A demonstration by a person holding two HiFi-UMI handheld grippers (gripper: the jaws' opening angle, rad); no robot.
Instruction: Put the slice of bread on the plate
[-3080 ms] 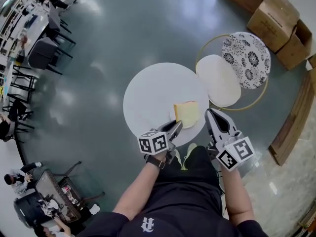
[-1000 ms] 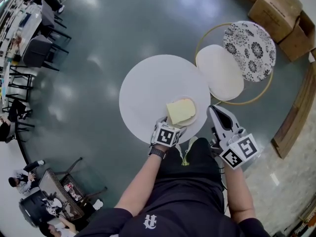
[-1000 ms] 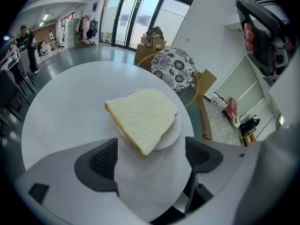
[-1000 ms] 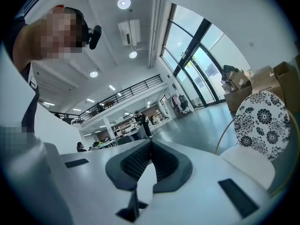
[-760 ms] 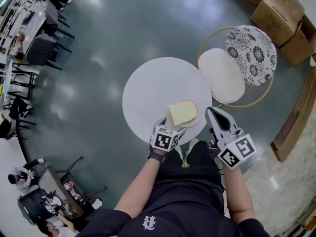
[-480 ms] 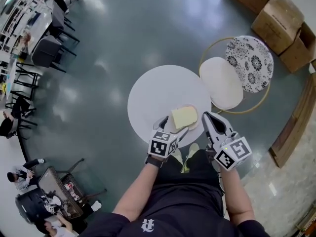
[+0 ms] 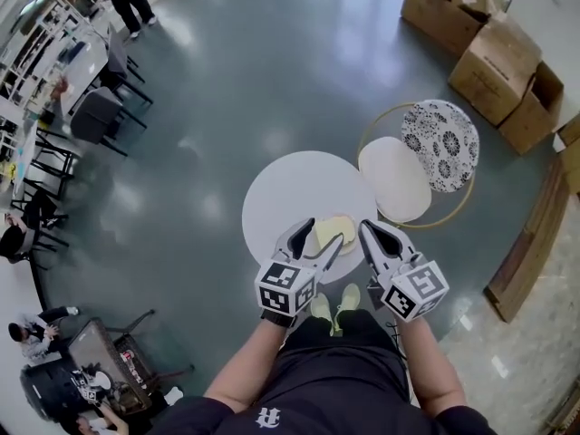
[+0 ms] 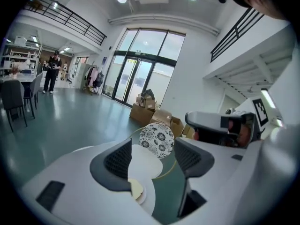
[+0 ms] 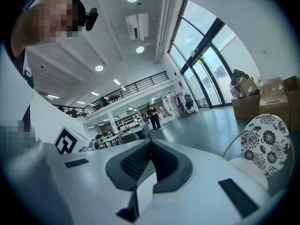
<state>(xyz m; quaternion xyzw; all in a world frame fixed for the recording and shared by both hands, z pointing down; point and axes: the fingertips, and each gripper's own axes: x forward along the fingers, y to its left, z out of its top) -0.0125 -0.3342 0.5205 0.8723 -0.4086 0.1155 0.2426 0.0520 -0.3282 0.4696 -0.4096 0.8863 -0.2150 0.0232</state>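
Note:
A pale yellow slice of bread [image 7: 332, 230] lies flat on a small white plate [image 7: 349, 245] at the near edge of the round white table [image 7: 290, 193]. My left gripper [image 7: 323, 233] hovers well above it, open; its jaws have just been closing, with nothing between them. In the left gripper view the bread [image 8: 136, 190] and plate [image 8: 143, 198] show far below, between the left gripper's fingers [image 8: 117, 161]. My right gripper [image 7: 366, 228] is raised beside the left one, shut and empty. Its pads meet in the right gripper view [image 9: 151, 143].
A chair with a cream seat [image 7: 395, 179] and a black-and-white patterned back [image 7: 441, 145] stands right of the table. Cardboard boxes [image 7: 494, 62] sit at the far right. Chairs and tables [image 7: 86, 107] with people fill the far left. Grey floor surrounds the table.
Both grippers have risen away from the table, the left one much more, lifting off the bread's edge. The bread stays on the plate. The left jaws have narrowed.

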